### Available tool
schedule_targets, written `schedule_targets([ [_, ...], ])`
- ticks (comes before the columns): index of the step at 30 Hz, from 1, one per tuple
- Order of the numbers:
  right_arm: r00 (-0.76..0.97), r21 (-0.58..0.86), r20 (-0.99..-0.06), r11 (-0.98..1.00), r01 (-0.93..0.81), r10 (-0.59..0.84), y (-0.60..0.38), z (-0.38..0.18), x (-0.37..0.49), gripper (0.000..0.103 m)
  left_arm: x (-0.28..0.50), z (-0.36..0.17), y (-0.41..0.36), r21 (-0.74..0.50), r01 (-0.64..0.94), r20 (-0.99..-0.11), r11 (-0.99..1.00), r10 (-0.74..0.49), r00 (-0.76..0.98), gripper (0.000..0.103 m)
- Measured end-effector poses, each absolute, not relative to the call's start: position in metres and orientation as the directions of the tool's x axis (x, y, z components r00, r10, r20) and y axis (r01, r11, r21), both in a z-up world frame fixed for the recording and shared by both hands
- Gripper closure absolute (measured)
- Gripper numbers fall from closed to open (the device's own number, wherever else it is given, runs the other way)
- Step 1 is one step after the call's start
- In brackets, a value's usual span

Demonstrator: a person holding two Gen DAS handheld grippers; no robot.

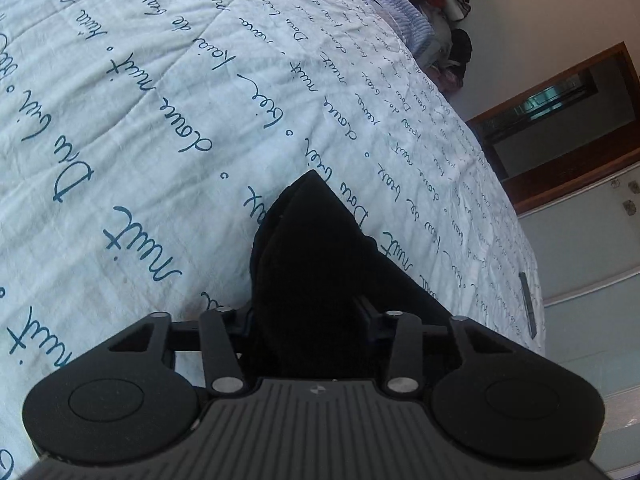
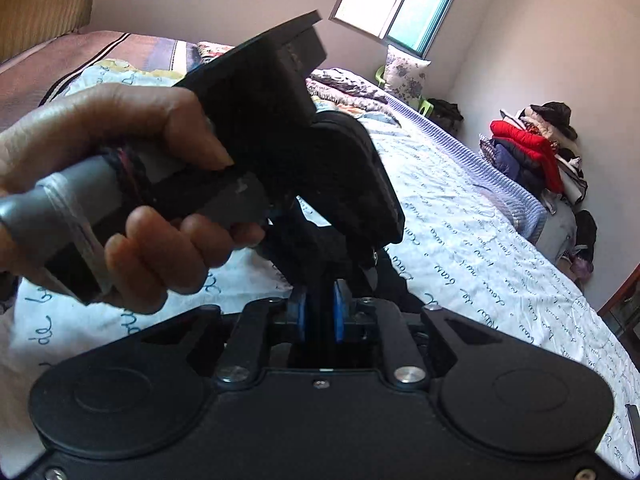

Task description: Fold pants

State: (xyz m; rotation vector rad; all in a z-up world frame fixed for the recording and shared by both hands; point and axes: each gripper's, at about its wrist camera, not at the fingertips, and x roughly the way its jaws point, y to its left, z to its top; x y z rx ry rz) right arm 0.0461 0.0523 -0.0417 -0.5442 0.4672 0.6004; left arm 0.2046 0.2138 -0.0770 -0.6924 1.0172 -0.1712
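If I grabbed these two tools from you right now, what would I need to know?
Left hand-held gripper: black pants bunched between its fingers; it looks shut on them, above the script-printed bedspread.
Right hand-held gripper: blue pads close together around dark fabric, probably the same pants. It points at the left hand holding the other tool.
Done: pants gathered and lifted.
Left: lay them flat and finish folding; how far folding has got cannot be seen.

— What covers the bed?
— A pale quilt point(image 1: 168, 92) printed with dark script, reaching its far edge.
— And past that edge?
— A clothes pile point(image 2: 536, 152) against the wall, a window point(image 2: 404, 4) above.
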Motion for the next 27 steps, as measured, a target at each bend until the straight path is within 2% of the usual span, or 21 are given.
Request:
schedule_targets([
  [1,0.714,-0.317,-0.572,0.694,-0.647,0.404,0.048,-0.039,0.047,0.084,0.202,-0.075,0.215,-0.602,-0.182,-0.722,0.778,-0.432,0.54,0.068],
  [3,0.674,-0.214,-0.588,0.717,-0.663,0.447,0.032,-0.028,0.045,0.084,0.199,-0.073,0.218,-0.611,-0.179,-0.709,0.771,-0.432,0.557,0.076],
  [5,0.639,-0.042,-0.583,0.766,-0.641,0.502,0.004,-0.02,0.061,0.084,0.195,-0.068,0.216,-0.6,-0.161,-0.703,0.783,-0.42,0.574,0.079],
  [7,0.649,0.079,-0.579,0.826,-0.559,0.494,-0.023,-0.023,0.082,0.084,0.19,-0.059,0.208,-0.56,-0.129,-0.704,0.818,-0.389,0.594,0.081],
  [9,0.686,0.089,-0.596,0.883,-0.46,0.418,-0.038,-0.031,0.102,0.084,0.184,-0.047,0.195,-0.503,-0.093,-0.705,0.859,-0.345,0.62,0.082],
  [11,0.69,0.11,-0.603,0.898,-0.425,0.4,-0.044,-0.039,0.115,0.084,0.176,-0.035,0.183,-0.465,-0.065,-0.696,0.883,-0.319,0.643,0.082],
  [17,0.667,0.266,-0.521,0.843,-0.467,0.533,-0.039,-0.035,0.117,0.084,0.151,0.0,0.147,-0.457,0.036,-0.654,0.889,-0.363,0.664,0.083],
  [27,0.714,0.41,-0.447,0.833,-0.372,0.539,-0.11,-0.032,0.094,0.085,0.108,0.024,0.061,-0.361,0.128,-0.622,0.924,-0.34,0.705,0.082],
])
